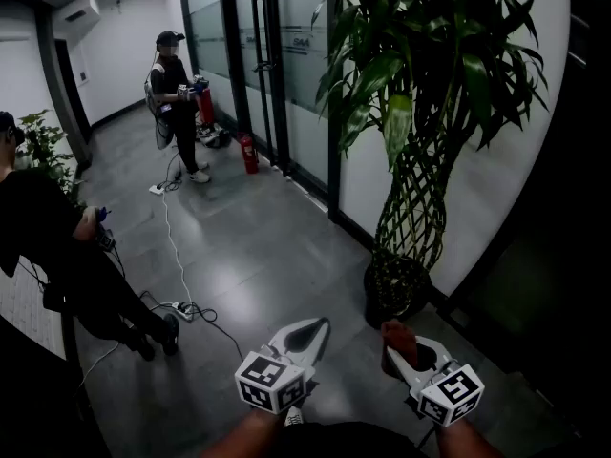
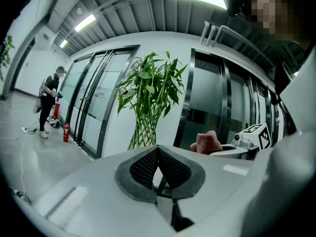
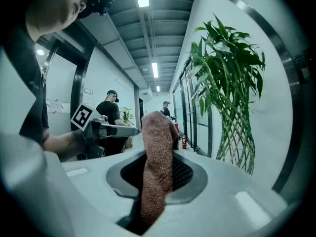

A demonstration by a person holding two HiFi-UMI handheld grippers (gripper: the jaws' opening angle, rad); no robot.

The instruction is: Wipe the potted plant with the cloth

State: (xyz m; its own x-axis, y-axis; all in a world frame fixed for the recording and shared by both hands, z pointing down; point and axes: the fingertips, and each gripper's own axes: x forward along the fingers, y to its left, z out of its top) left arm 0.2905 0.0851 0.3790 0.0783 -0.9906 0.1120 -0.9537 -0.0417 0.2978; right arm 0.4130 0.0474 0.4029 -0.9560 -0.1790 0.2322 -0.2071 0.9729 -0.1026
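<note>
While we faced the potted plant [image 1: 412, 189], our right gripper [image 1: 406, 351] was clamped on the reddish cloth [image 1: 397, 336], which stuck up out of its jaws. Our left gripper [image 1: 315, 332] sat just beside it, squeezed closed on nothing, both hanging over the floor [image 1: 248, 246] near the pot [image 1: 396, 289].

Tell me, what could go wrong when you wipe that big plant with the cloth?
The cloth, pinched in the right gripper, might snag on the leaves and slip out. The potted plant is tall and leafy on thin woven stems in a small pot, so a hard push could tip it.
</note>
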